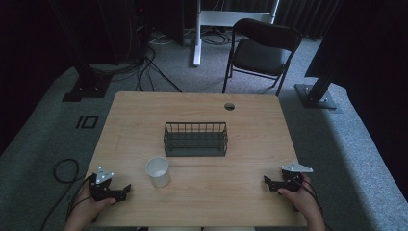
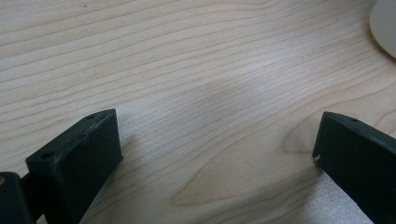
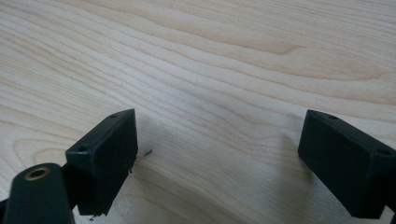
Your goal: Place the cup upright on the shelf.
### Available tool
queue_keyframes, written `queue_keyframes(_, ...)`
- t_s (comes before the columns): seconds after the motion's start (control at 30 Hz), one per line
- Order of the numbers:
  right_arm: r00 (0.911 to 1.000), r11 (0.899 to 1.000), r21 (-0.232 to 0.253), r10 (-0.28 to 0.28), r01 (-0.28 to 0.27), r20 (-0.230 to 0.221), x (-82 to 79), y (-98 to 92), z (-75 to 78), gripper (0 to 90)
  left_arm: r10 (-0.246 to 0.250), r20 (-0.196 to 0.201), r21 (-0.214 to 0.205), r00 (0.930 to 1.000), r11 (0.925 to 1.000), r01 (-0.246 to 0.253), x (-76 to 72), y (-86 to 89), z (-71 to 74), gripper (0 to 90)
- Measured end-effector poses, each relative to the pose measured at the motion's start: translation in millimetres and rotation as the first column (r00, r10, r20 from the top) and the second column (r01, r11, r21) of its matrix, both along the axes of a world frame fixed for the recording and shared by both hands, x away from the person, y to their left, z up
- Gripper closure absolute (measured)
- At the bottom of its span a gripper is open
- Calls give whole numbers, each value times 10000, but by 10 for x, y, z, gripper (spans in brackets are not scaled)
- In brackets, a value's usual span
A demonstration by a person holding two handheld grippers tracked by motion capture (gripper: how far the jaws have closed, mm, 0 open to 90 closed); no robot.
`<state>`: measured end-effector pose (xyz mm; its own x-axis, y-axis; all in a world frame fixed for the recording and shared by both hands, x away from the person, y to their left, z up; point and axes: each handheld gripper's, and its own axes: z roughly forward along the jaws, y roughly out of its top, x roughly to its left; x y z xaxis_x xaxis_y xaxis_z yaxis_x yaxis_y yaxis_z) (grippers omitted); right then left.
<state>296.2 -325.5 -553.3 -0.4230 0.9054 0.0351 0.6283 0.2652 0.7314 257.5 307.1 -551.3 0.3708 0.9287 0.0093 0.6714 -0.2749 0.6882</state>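
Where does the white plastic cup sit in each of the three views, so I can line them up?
High view: the white plastic cup stands upright on the wooden table, near the front-left, in front of the black wire basket.
Left gripper view: a white curved edge at the top right corner, apparently the cup.
Right gripper view: not in it.
Shared landmark: the table's pale wood grain.

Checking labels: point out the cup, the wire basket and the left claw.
cup (image 1: 158, 172), high view, on its white side wall.
wire basket (image 1: 195, 152), high view, on its front wall.
left claw (image 1: 126, 190), high view, between its open tips.
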Motion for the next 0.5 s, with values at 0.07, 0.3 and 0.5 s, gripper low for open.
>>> queue_keyframes(0.07,10000,10000,-13,12,-12,-1,1,0,0,116,1,0,1,10000,10000,-1,0,0,0,12)
queue_keyframes(0.3,10000,9997,-228,44,-44,17,4,17,0,117,-48,-9,-5,10000,10000,48,8,3,0,11)
queue_keyframes(0.5,10000,9999,165,-26,26,-15,3,-19,5,121,-60,-9,-2,10000,10000,60,11,3,0,11)
